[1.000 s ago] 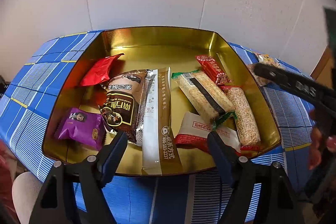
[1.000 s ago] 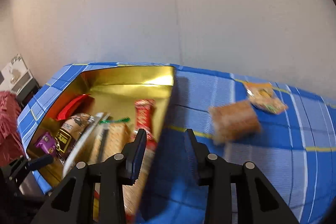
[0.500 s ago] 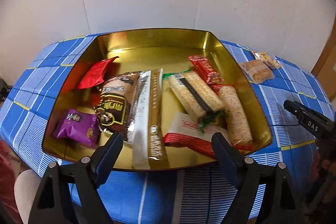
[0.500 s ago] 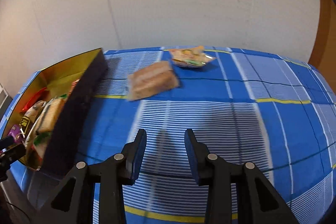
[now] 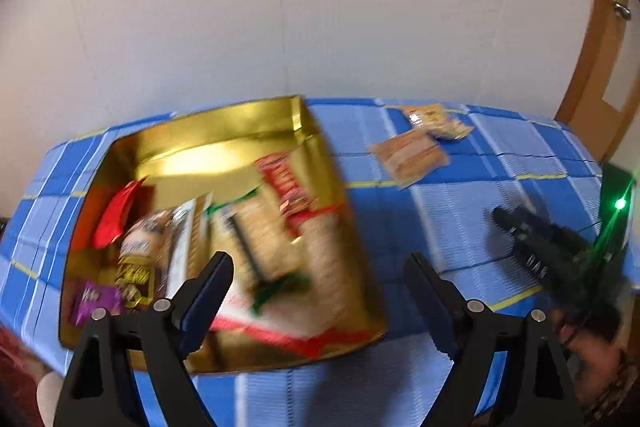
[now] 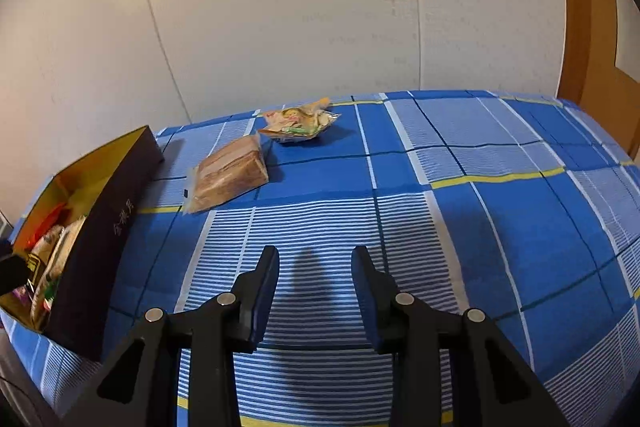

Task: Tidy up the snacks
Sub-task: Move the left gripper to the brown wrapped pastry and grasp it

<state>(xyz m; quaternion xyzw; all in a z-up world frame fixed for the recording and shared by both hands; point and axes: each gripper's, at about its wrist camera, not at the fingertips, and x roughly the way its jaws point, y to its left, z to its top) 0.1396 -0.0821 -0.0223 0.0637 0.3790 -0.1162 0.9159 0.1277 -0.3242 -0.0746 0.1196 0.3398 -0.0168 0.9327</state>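
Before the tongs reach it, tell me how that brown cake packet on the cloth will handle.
The brown cake packet looks soft, so it would probably squash under a hard pinch. Its clear wrapper seems loose and glossy, likely slippery. Lying flat on the tablecloth, it should slide rather than roll.

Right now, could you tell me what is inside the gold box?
The gold box holds a red pouch, a purple packet, a brown bag, long grain bars and a red wrapper. Packets overlap, so anything beneath them is hidden.

Gold box point(image 6: 100, 163) holds packets; brown snack point(image 6: 230, 175), yellow snack point(image 6: 298, 123) lie flat beside it.
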